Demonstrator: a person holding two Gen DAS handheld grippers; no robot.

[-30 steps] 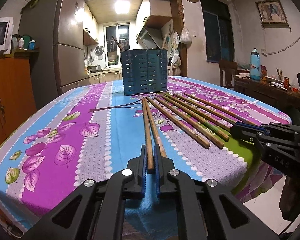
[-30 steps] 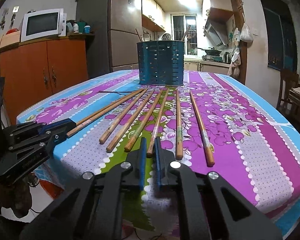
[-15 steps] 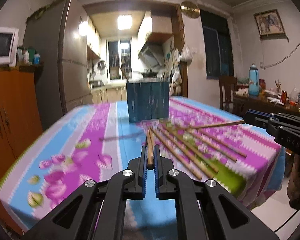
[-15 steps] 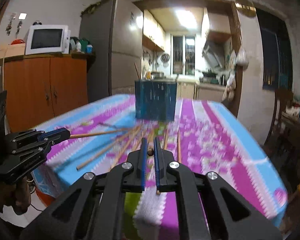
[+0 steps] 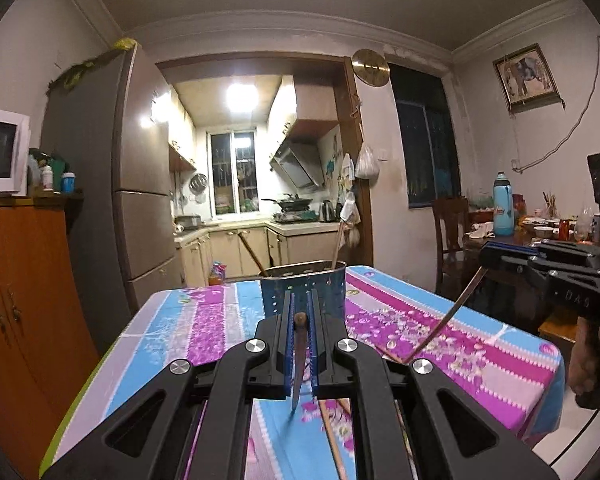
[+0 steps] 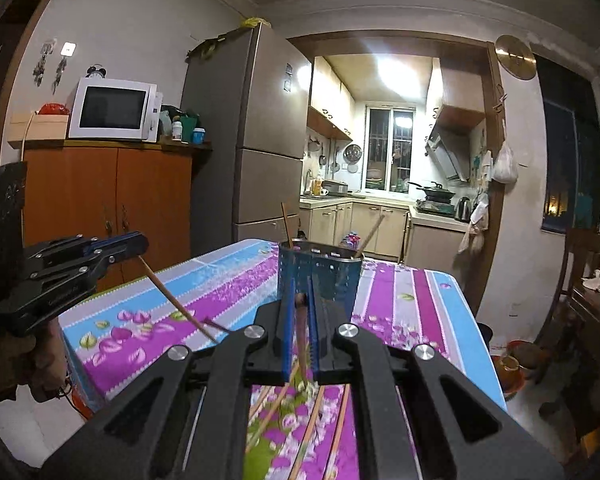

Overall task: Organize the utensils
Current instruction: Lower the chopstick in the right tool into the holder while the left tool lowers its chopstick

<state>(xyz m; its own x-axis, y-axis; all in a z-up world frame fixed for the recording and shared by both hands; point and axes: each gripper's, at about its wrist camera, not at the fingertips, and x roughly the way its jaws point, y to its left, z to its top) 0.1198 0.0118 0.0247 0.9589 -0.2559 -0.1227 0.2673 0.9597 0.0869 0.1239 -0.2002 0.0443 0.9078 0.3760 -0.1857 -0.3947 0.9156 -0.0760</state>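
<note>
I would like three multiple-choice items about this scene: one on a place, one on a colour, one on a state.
1. Where does the utensil holder stand?
A. on the table
B. on the orange cabinet
C. on the floor

2. What colour is the holder?
A. red
B. blue
C. white

3. What is the left tool doing?
A. open, holding nothing
B. shut on a chopstick
C. holding a spoon

Answers:
1 A, it rests on the flowered tablecloth.
2 B, its perforated wall is blue.
3 B, a chopstick sits clamped between its pads.
</note>
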